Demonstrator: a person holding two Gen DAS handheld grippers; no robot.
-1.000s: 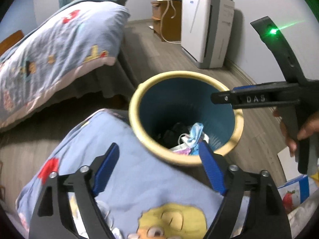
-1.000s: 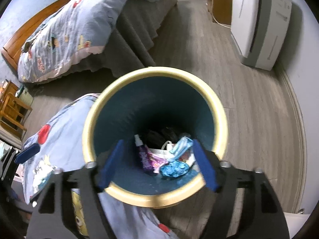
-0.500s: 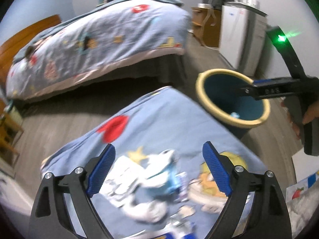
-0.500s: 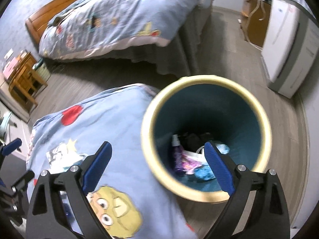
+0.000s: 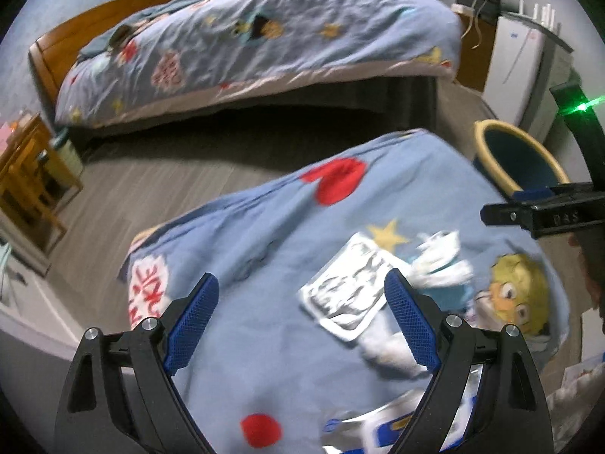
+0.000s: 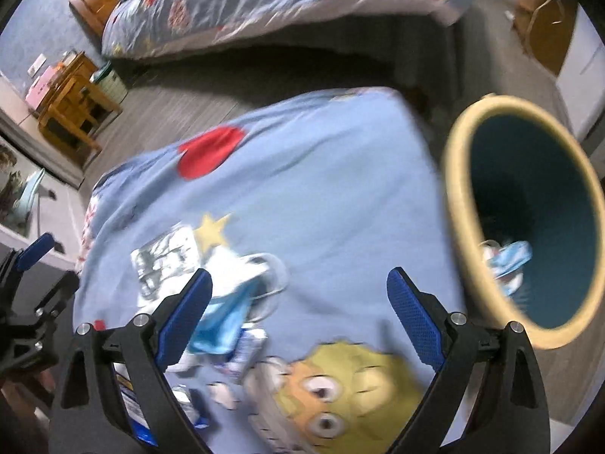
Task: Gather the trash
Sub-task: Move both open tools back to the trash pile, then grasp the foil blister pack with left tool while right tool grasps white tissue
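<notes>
Trash lies on a blue cartoon-print cover [image 5: 272,249]: a silver foil wrapper [image 5: 348,295], a blue face mask [image 5: 442,268] and a blue-and-white packet [image 5: 389,431]. My left gripper [image 5: 302,321] is open and empty above the cover, left of the wrapper. My right gripper [image 6: 298,317] is open and empty above the same cover [image 6: 321,189], with the mask [image 6: 230,310] and wrapper [image 6: 162,257] by its left finger. The yellow-rimmed teal bin [image 6: 529,219] stands to the right and holds trash; it also shows in the left wrist view [image 5: 514,155].
A bed [image 5: 257,45] with a matching cover stands behind. A wooden side table [image 5: 30,181] is at the left. A white appliance [image 5: 525,64] and a wooden cabinet [image 6: 544,11] stand at the back right. Grey wood floor [image 5: 151,185] lies between.
Both grippers have swung left away from the bin and now hang over the trash on the cover. Both stay open and empty.
</notes>
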